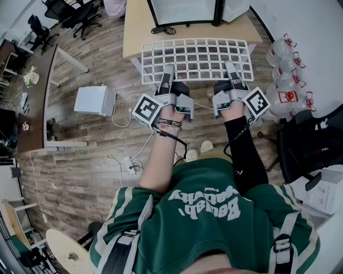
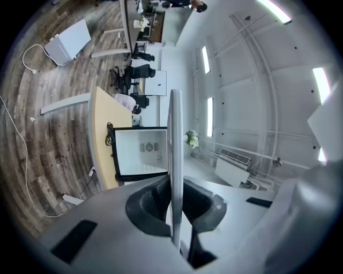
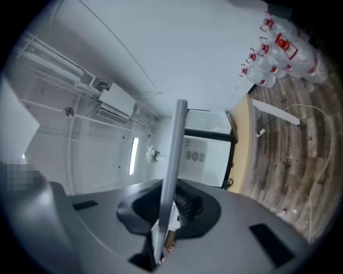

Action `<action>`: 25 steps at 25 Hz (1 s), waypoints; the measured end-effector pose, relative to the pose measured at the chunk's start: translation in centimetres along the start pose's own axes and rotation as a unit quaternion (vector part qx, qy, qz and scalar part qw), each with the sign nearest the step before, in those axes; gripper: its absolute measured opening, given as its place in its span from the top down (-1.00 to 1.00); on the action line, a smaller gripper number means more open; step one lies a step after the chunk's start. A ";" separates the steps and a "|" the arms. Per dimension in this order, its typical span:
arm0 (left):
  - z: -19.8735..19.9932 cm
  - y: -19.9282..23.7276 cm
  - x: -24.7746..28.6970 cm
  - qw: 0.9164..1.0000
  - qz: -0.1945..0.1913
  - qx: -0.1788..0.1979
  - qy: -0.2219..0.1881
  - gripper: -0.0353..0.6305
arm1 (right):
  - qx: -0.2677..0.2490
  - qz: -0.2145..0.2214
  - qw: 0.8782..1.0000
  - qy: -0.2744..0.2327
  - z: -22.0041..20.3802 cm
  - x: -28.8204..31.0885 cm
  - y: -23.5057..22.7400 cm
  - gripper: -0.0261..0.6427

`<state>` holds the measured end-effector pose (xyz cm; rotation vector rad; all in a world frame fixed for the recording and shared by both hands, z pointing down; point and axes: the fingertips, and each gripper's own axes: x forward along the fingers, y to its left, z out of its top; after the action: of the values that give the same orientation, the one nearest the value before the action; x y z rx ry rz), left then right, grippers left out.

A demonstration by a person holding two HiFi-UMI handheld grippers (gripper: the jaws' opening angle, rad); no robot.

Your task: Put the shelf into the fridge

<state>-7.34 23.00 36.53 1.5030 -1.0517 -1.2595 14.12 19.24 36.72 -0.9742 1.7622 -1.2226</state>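
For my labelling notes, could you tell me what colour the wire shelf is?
The shelf is white, an open grid; the head view shows it best.

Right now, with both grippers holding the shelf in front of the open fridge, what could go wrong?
1. The left gripper and right gripper pinch only the near edge of the shelf, so its far side may sag, or it may slip from the fingers.
2. The shelf seems about as wide as the fridge opening; if it tilts, a corner could catch the frame.
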 end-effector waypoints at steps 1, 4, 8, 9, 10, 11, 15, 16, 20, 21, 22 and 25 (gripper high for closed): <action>0.1 -0.1 -0.1 1.000 0.000 0.000 0.000 0.83 | -0.001 -0.001 1.000 0.000 -0.1 0.0 0.1 0.79; 0.5 -0.2 -0.3 1.000 0.000 -0.002 0.000 0.83 | -0.004 -0.001 1.000 0.001 -0.5 -0.1 0.4 0.79; 0.7 -0.3 -0.4 1.000 -0.003 -0.004 -0.001 0.83 | -0.009 0.000 1.000 0.000 -0.7 -0.1 0.6 0.79; 0.8 -0.3 -0.4 1.000 -0.003 -0.004 -0.001 0.83 | -0.010 0.001 1.000 0.000 -0.7 0.0 0.7 0.79; 0.8 -0.4 -0.4 1.000 -0.004 -0.004 -0.001 0.83 | -0.011 0.001 1.000 0.000 -0.7 0.1 0.8 0.79; 0.9 -0.4 -0.4 1.000 -0.004 -0.004 -0.001 0.83 | -0.012 0.002 1.000 0.000 -0.7 0.1 0.8 0.79; 1.1 -0.5 -0.3 1.000 -0.004 -0.004 -0.002 0.83 | -0.010 0.004 1.000 0.000 -0.9 0.3 1.0 0.79; 1.2 -0.5 -0.3 1.000 -0.005 -0.004 -0.002 0.83 | -0.008 0.004 1.000 -0.001 -0.9 0.3 1.0 0.79; 1.4 -0.6 -0.2 1.000 -0.005 -0.006 -0.001 0.83 | -0.005 0.002 1.000 -0.007 -1.0 0.5 0.9 0.79; 1.4 -0.5 -0.2 1.000 -0.005 -0.006 -0.001 0.83 | -0.005 0.001 1.000 -0.007 -1.0 0.5 0.9 0.79; 1.4 -0.5 -0.2 1.000 -0.005 -0.006 -0.001 0.83 | -0.005 0.001 1.000 -0.007 -1.0 0.5 0.9 0.79; 1.3 -0.4 -0.2 1.000 -0.005 -0.007 -0.001 0.83 | -0.003 0.001 1.000 -0.007 -1.0 0.5 0.8 0.79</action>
<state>-8.65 23.11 36.08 1.4999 -1.0357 -1.2725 12.87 19.32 36.11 -0.9824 1.7569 -1.2076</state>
